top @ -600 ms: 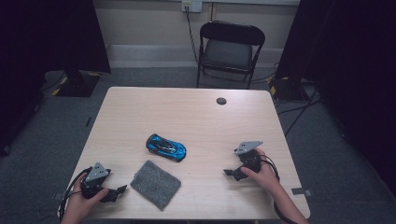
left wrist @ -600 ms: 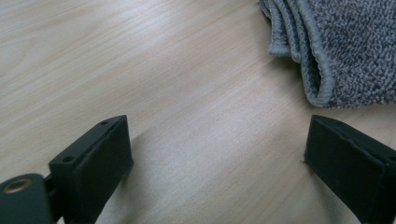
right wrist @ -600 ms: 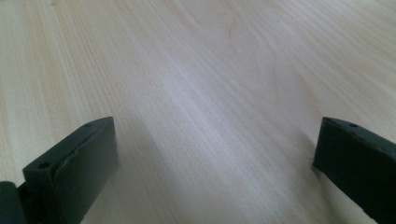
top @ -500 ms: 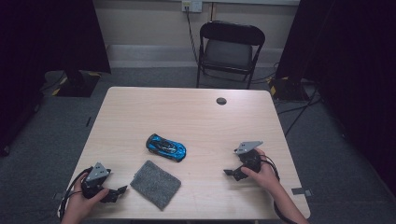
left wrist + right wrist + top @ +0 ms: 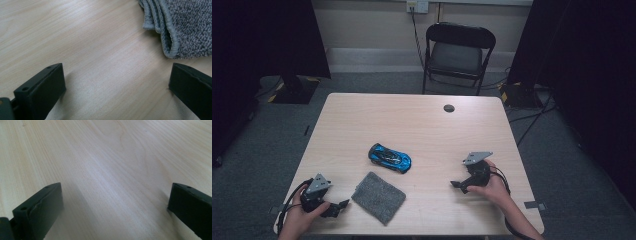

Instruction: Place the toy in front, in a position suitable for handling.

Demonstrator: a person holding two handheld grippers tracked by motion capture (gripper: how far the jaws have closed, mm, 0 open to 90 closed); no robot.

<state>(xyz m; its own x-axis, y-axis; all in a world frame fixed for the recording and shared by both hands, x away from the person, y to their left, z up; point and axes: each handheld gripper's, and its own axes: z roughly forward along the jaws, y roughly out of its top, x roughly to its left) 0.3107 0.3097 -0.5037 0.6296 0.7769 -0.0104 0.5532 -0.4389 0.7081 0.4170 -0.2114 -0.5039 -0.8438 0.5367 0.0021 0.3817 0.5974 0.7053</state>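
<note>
The folded grey cloth [image 5: 379,197] is found on the table [image 5: 422,125], near its front edge, at three o'clock from the left gripper [image 5: 343,205], just beside it. Its long axis runs from ten to four o'clock. The right gripper [image 5: 455,185] is placed well apart. Both sets of jaws are spread, empty.

The left hand-held gripper [image 5: 339,206] sits low at the near left corner of the surface [image 5: 427,125], gripped by the person's left hand [image 5: 304,212], its jaws pointing toward the right and standing wide apart with nothing between them. The right hand-held gripper [image 5: 457,185] rests near the right edge in the right hand [image 5: 492,185], jaws pointing left, likewise spread wide and empty.
</note>
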